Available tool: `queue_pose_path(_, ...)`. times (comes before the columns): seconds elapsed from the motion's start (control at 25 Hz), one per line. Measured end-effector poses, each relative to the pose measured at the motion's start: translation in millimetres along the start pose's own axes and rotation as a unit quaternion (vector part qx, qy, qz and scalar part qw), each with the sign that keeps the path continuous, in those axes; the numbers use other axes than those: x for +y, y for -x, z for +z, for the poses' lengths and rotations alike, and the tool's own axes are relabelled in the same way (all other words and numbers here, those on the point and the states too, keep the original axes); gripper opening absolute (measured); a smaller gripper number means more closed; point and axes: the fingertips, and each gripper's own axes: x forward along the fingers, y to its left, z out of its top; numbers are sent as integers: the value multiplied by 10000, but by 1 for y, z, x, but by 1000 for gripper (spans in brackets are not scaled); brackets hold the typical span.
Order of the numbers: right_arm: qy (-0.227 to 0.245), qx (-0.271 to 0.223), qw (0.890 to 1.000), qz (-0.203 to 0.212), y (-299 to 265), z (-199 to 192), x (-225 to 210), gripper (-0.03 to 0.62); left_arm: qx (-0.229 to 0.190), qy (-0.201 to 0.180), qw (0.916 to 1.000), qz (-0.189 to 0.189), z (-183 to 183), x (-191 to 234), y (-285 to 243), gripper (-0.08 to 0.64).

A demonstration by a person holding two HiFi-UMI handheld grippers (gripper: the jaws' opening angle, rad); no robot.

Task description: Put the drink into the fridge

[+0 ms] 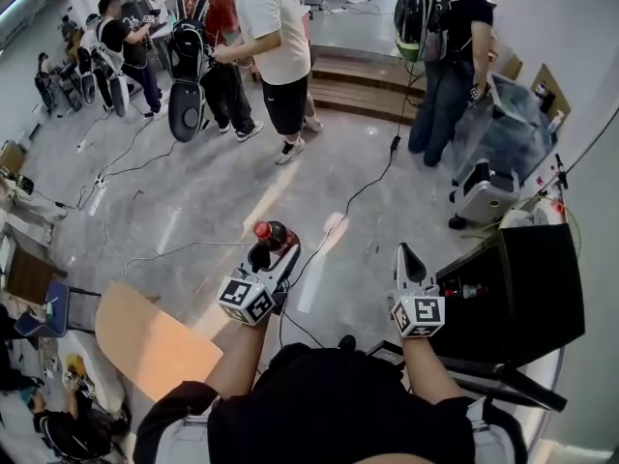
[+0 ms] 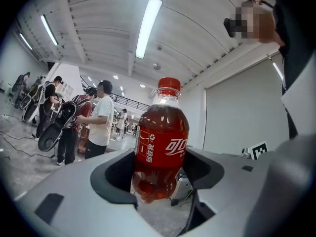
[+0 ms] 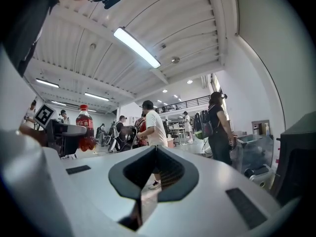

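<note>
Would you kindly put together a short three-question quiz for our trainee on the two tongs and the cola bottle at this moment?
1. Multiple choice: which tongs grip the cola bottle?
A. the left tongs
B. the right tongs
C. neither
2. True or false: the right tongs stand wide open around a second bottle.
3. Fill in: the bottle's cap is coloured ___.

Key
1. A. The bottle stands upright between the left tongs.
2. False. The right tongs are closed together and hold nothing.
3. Red.
</note>
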Motion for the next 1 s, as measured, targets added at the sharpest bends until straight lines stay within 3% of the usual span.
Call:
queue_pose_path(0.32,-38,67,9992,-380,-57,-12,-33,21,275,-2,9996,-89,-13,39,-54,314)
queue_pose_path(0.52,-79,167,9972,-727,-81,-27,-52,21,534,93,9979,-347,-30,52,-101,314)
queue_pose_path(0.68,-114,237,9936,-1094,-89,-32,-65,21,848,-75,9930,-816,-45,51,-139,314)
queue_pose_path(0.84,-115,240,9876,-1550,-91,-31,-94,21,1048,-9,9857,-1318,-57,36,-183,314)
queue_pose_path(1.0,-181,253,9729,-2293,-43,-41,-124,21,1247,-87,9693,-2119,-90,-11,-214,314)
